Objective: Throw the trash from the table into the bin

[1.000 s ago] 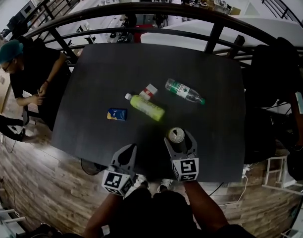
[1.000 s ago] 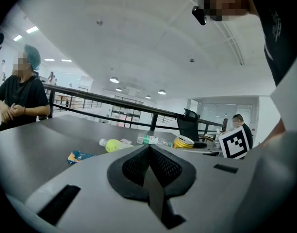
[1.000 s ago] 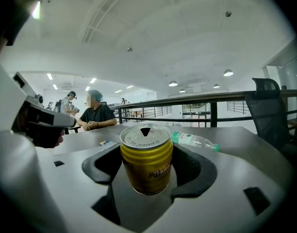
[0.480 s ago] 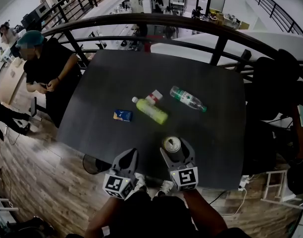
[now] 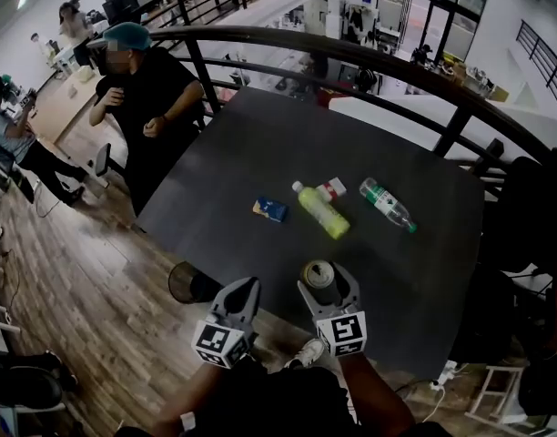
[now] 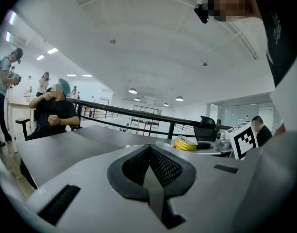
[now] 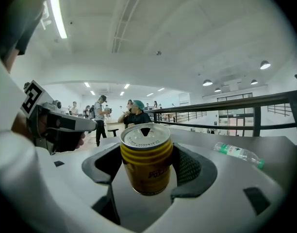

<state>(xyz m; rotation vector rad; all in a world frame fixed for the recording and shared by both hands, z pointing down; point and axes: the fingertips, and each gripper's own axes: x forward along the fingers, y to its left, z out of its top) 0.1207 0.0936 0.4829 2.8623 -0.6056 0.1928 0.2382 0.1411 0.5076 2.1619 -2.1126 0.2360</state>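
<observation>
Clamping a yellow ribbed can, silver top up, the right hand-held gripper holds it at the dark table's near edge; the can's label print is unreadable. The left hand-held gripper is closed on nothing. A round bin on the floor is partly hidden by the table.

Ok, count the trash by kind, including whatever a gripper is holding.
Bottles: 2, yellow-green bottle and clear bottle
Cans: 1, yellow can in the right gripper
Small packs: 2, red-and-white carton and blue packet
Total: 5
</observation>
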